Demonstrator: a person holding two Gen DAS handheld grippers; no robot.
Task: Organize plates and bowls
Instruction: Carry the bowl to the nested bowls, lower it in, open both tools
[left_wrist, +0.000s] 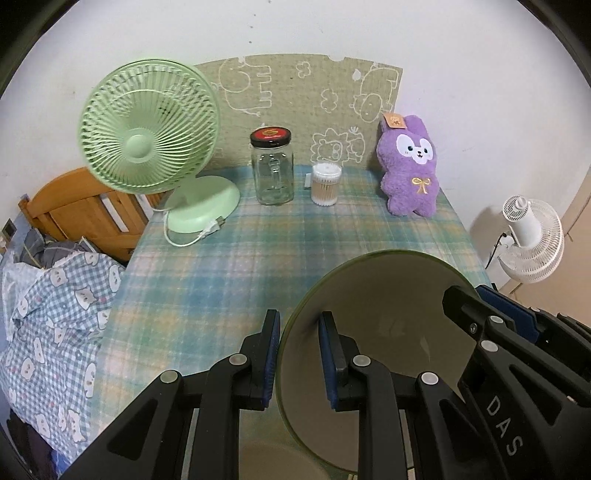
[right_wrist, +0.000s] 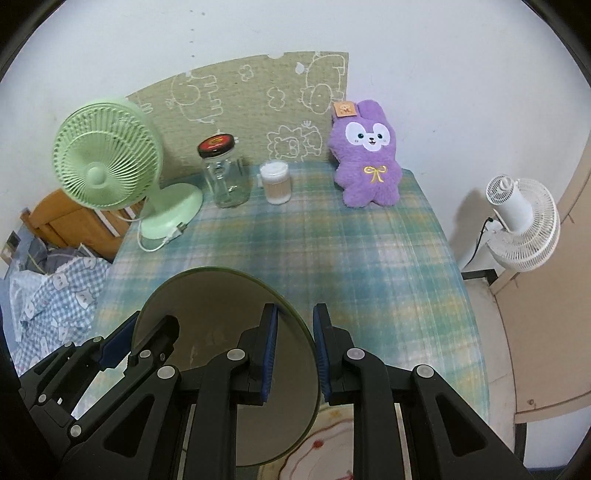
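Note:
One round plate (left_wrist: 388, 295) with a green rim and a beige face hangs tilted over the near edge of the plaid-covered table (left_wrist: 240, 266). My left gripper (left_wrist: 299, 332) is shut on its left rim, one pad on each face. My right gripper (left_wrist: 465, 295) is clamped on the opposite rim. In the right wrist view the same plate (right_wrist: 207, 302) fills the lower left, with my right gripper (right_wrist: 295, 321) pinching its right rim and my left gripper (right_wrist: 147, 328) on the far side. Under the plate shows a pale surface with red marks (right_wrist: 325, 443); I cannot tell what it is.
Along the table's back stand a green desk fan (left_wrist: 147, 129), a glass jar with a black and red lid (left_wrist: 271, 170), a tub of cotton swabs (left_wrist: 325, 184) and a purple plush rabbit (left_wrist: 410, 166). A bed with checked bedding (left_wrist: 55, 314) lies left, a white fan (left_wrist: 532, 240) right.

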